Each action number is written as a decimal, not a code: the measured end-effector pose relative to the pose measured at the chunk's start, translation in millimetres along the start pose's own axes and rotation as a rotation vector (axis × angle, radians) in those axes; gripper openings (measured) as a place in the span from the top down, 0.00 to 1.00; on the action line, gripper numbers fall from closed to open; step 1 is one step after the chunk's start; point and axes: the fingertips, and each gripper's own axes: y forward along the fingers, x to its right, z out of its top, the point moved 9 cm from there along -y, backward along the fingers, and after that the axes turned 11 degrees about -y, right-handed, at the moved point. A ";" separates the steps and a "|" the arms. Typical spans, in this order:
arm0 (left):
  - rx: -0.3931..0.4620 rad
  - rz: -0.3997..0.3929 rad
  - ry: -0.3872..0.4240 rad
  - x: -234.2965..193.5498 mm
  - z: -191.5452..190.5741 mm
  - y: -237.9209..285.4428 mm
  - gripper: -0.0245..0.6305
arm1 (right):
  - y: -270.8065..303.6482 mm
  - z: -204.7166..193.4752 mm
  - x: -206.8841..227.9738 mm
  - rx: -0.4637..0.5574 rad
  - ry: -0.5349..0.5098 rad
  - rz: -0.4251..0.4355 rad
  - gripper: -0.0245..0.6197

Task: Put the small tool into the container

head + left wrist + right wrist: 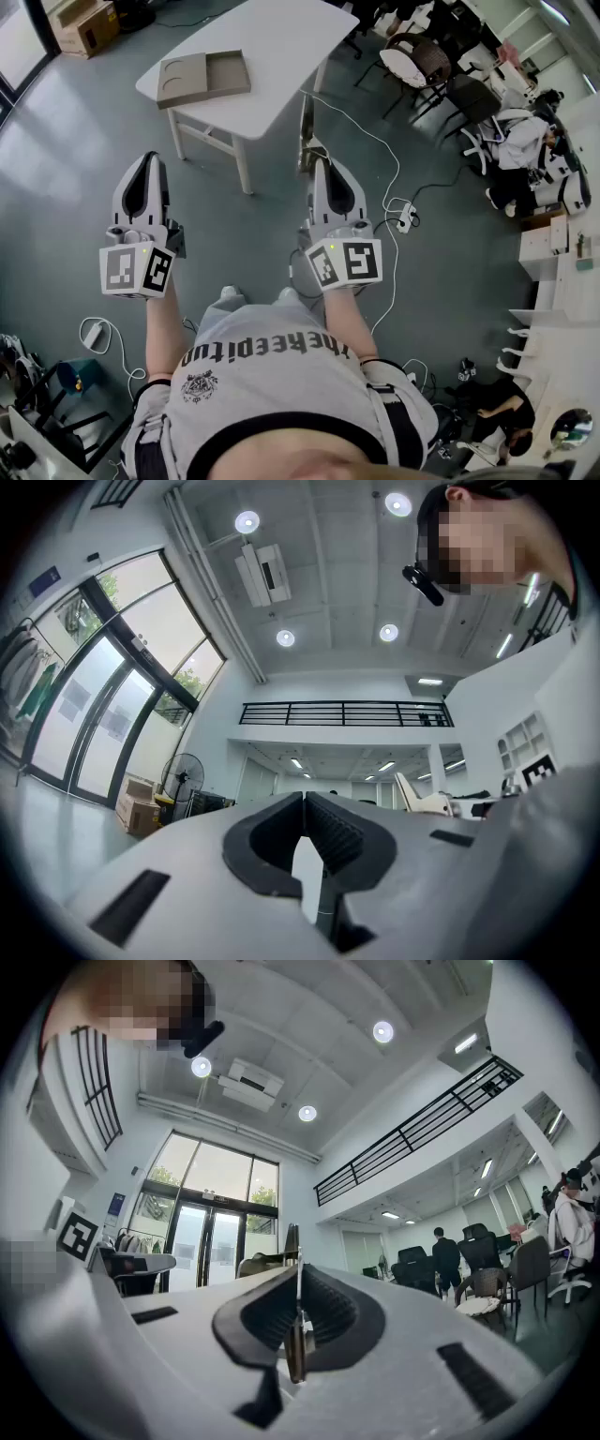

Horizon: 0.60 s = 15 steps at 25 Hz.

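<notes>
A flat brown container (pixel 202 77) with a round recess and a square well lies on the white table (pixel 281 37), ahead of me. My right gripper (pixel 323 167) is held at waist height in front of the table and is shut on a thin, flat metal tool (pixel 307 131) that sticks out past its tips. In the right gripper view the tool (pixel 292 1239) stands edge-on between the closed pads of that gripper (pixel 298 1290). My left gripper (pixel 148 161) hangs level with it on the left. Its jaws (pixel 303 803) meet with nothing between them. Both point up toward the ceiling.
A white cable runs from the table across the grey floor to a power strip (pixel 403 217). A cardboard box (pixel 84 23) sits far left. Chairs (pixel 422 58) and a seated person (pixel 525 141) are at the right, with white shelving (pixel 553 272) beyond.
</notes>
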 end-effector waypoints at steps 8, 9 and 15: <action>0.000 -0.013 -0.004 -12.3 0.9 3.6 0.94 | 7.9 -2.0 -10.2 -0.003 -0.008 -0.007 0.95; 0.000 -0.014 -0.005 -14.9 1.3 4.0 0.94 | 9.3 -2.5 -12.2 -0.004 -0.009 -0.008 0.96; -0.003 -0.022 -0.012 -31.2 3.7 7.6 0.94 | 19.4 -4.5 -23.0 -0.008 -0.003 -0.023 0.95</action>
